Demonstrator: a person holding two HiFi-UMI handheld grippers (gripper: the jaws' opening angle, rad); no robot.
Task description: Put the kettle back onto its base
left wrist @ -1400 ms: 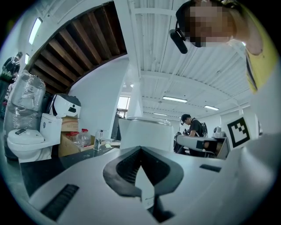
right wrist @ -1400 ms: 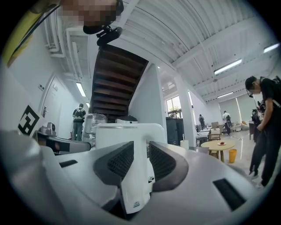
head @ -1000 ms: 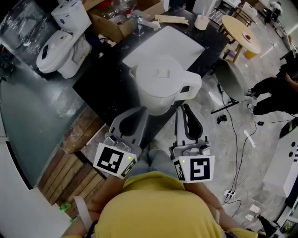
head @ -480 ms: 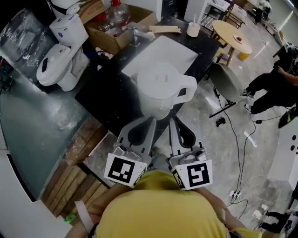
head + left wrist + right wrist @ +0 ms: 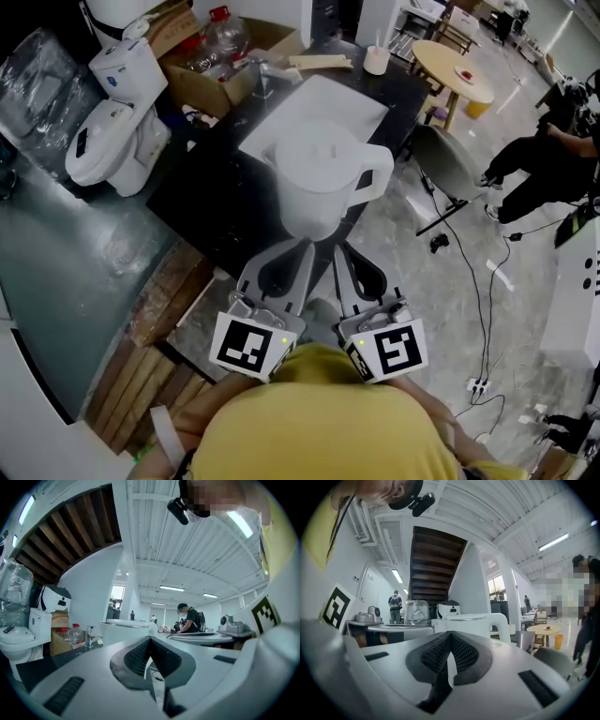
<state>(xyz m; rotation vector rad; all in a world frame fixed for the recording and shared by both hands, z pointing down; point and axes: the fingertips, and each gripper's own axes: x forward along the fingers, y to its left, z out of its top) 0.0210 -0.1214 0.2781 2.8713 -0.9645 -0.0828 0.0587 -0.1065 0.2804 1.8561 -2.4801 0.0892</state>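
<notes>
Two sets of jaws are closed on nothing: the left hand-held gripper (image 5: pixel 302 244) and right hand-held gripper (image 5: pixel 339 249) sit side by side just short of the white kettle (image 5: pixel 323 183), which stands near the dark surface's (image 5: pixel 202 192) edge.

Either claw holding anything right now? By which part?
Nothing is held. The left claw and the right claw are both shut with nothing between their jaws. The white kettle stands on the black table ahead of them, ungripped.

No legible text, brand, number or sign anywhere.
</notes>
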